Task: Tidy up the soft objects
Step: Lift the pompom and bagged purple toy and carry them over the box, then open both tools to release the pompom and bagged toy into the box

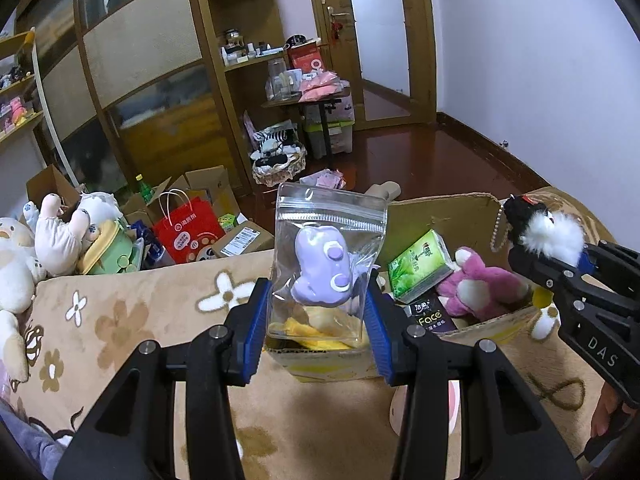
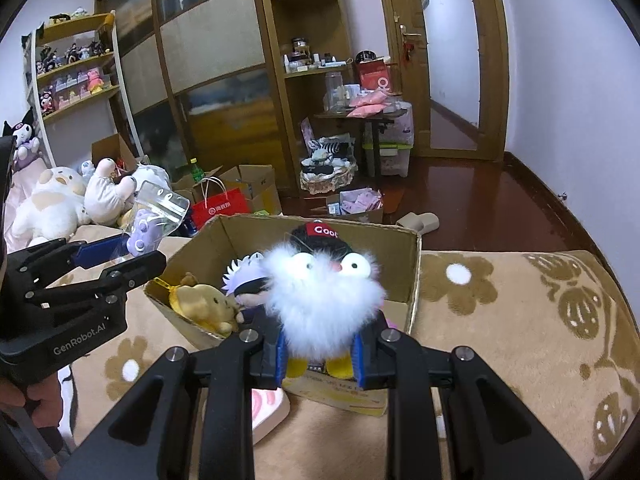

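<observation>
Grippers hover over the cardboard box (image 2: 400,264): left gripper (image 1: 320,312) pinches a slippery zip bag (image 1: 332,240) low down; right gripper (image 2: 320,350) squeezes a light, soft fluffy toy (image 2: 324,300) at its base.

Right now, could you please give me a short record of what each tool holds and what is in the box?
left tool: shut on clear zip bag with a purple toy inside
right tool: shut on fluffy white toy with black cap
box: open cardboard, on the flowered blanket
in box: yellow plush, pink plush, green carton
both items: held above the box
</observation>
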`<act>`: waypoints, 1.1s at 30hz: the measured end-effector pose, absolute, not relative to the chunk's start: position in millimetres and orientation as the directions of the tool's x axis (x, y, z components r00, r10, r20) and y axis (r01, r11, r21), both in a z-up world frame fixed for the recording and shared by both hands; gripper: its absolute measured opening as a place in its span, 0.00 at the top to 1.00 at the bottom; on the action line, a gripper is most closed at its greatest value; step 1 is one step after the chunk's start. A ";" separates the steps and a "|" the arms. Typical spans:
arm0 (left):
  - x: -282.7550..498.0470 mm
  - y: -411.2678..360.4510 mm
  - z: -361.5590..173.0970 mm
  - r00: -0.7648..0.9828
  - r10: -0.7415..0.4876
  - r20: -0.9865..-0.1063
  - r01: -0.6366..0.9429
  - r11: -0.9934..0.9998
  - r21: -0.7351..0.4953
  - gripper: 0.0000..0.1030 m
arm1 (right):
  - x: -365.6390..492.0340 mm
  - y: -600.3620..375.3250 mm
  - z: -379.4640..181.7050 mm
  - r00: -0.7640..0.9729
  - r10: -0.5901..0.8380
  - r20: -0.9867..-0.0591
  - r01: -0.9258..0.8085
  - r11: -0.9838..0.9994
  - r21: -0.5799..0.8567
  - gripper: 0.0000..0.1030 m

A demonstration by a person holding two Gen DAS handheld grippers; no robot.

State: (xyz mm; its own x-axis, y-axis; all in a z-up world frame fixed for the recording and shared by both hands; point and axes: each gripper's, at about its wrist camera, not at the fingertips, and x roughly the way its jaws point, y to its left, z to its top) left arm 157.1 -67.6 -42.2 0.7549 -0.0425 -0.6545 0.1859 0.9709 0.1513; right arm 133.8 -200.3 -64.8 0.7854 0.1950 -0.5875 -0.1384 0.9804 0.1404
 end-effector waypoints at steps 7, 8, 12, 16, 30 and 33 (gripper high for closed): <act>168.5 -70.5 -49.3 0.753 -0.041 -0.657 0.191 0.969 0.159 0.57 | 145.0 -201.5 -74.6 0.779 0.184 -0.600 -0.126 0.982 0.138 0.75; 170.1 -70.3 -51.3 0.751 -0.039 -0.659 0.190 0.969 0.159 0.57 | 146.1 -201.6 -75.8 0.778 0.184 -0.601 -0.125 0.982 0.140 0.75; 177.1 -67.6 -57.4 0.739 -0.047 -0.672 0.193 0.970 0.145 0.57 | 151.9 -201.7 -80.3 0.773 0.186 -0.607 -0.121 0.982 0.147 0.74; 183.3 -66.2 -64.3 0.725 -0.050 -0.687 0.189 0.974 0.128 0.56 | 154.4 -201.0 -85.9 0.765 0.186 -0.617 -0.115 0.981 0.153 0.73; 182.8 -58.7 -62.2 0.721 -0.051 -0.692 0.173 0.979 0.109 0.47 | 153.3 -211.7 -94.4 0.750 0.193 -0.633 -0.085 0.977 0.196 0.48; 180.5 -55.3 -57.2 0.722 -0.051 -0.690 0.166 0.981 0.101 0.42 | 149.5 -209.4 -90.5 0.756 0.177 -0.630 -0.088 0.981 0.171 0.43</act>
State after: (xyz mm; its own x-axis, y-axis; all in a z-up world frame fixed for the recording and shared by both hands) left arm 180.5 -55.3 -57.2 0.7222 -0.0506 -0.6898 0.1655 0.9810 0.1013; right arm 149.5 -209.4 -90.5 0.7558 0.1775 -0.6303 -0.0883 0.9814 0.1705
